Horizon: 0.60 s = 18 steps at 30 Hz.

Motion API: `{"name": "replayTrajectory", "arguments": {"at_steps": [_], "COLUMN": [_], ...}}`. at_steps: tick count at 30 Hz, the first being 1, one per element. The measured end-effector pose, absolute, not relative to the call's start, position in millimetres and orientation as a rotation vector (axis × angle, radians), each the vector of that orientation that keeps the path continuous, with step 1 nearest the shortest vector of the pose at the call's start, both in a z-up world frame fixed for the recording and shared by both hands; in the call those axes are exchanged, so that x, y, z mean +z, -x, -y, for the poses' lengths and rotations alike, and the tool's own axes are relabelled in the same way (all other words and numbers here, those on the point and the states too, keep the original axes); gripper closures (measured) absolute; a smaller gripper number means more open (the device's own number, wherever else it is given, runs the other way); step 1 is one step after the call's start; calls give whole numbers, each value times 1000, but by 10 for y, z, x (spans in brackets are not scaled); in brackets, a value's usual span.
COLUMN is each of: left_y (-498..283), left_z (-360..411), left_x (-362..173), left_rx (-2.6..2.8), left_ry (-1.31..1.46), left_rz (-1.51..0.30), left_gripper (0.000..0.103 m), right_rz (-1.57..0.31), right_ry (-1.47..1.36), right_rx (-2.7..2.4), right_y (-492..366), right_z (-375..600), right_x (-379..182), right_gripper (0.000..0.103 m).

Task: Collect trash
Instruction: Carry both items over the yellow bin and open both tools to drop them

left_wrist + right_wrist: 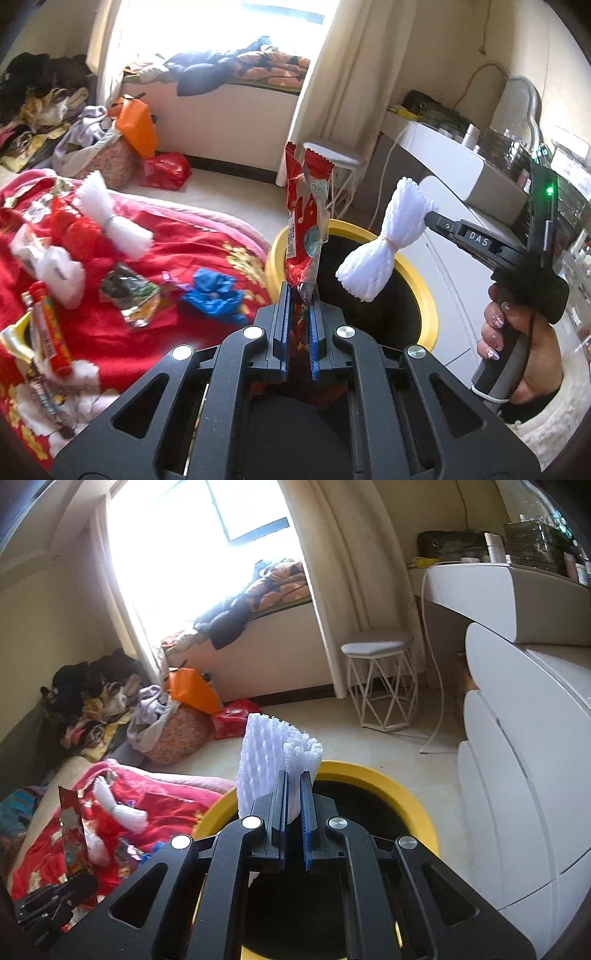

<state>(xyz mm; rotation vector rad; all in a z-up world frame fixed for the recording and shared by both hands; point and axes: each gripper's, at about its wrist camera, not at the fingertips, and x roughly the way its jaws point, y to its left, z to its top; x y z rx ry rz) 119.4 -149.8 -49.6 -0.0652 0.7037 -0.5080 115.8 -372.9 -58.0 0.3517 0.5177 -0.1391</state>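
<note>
My left gripper is shut on a red snack wrapper that stands upright above the yellow-rimmed bin. My right gripper is shut on a white foam net, held over the same bin; the net also shows in the left wrist view. The red wrapper shows at the left in the right wrist view. More trash lies on the red blanket: another white foam net, a blue crumpled bag, a silver wrapper and a red-orange packet.
A white dresser stands right of the bin. A white stool stands by the curtain. Clothes, an orange bag and a red bag lie on the floor near the window bench.
</note>
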Motion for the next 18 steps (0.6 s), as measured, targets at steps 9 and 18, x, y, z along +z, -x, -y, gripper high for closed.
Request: {"name": "replayTrajectory", "arguments": {"at_steps": [9,18], "left_y": [-1404,-1590], "left_z": [1895,2116], "left_x": [-651,-828], "left_rx": [-564,-561], "left_ry": [41,17], "left_rz": [-747,-775], "left_gripper": [97,44], "right_rz": [-588,-644], "right_ry": [-349,-420], "right_rx": [-169,-173], "right_y": [-1213,-1266], "right_z": [3873,4021], "right_x": [-769,-925], "right_gripper": [96,63]}}
